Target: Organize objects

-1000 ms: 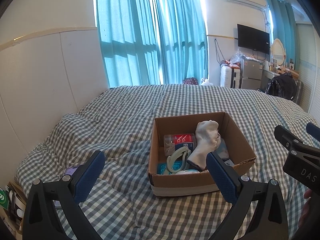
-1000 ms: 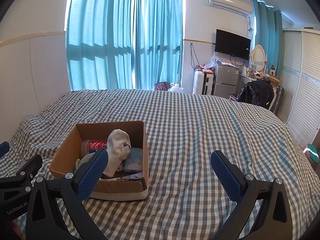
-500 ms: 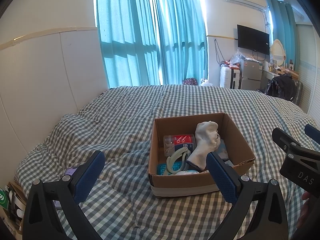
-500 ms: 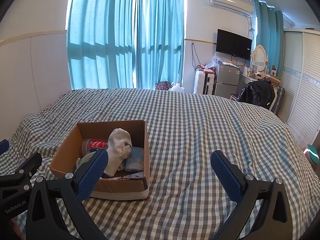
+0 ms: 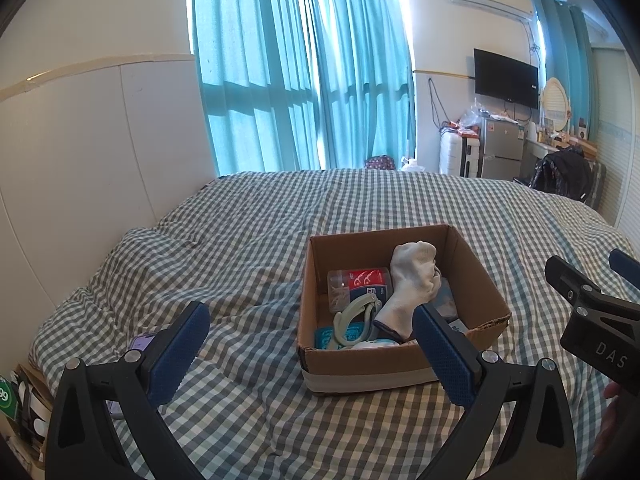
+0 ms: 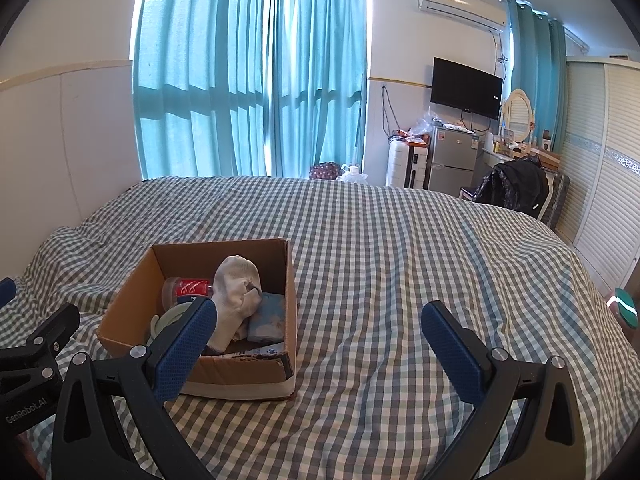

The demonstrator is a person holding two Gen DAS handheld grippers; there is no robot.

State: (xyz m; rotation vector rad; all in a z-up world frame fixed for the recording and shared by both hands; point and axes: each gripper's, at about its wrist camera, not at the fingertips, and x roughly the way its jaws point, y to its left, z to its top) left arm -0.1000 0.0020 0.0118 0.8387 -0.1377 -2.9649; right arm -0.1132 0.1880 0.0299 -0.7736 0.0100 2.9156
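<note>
Right gripper (image 5: 592,300) slightly lower than before — both jaws spread, empty; cardboard box (image 5: 360,364) with sock (image 5: 408,284), jar (image 5: 360,282).

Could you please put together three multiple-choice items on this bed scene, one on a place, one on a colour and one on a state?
1. Where is the white sock?
A. flat on the bedspread
B. in the cardboard box
C. held by the right tongs

2. What colour are the curtains?
A. teal
B. yellow
C. grey

3. How do the left tongs and the right tongs stand?
A. both shut on the sock
B. left shut, right open
C. both open, holding nothing

Answers: 1 B, the sock stands up from among the items inside the box. 2 A, the window drapes are teal. 3 C, a wide gap shows between each pair of blue pads, with nothing in it.
</note>
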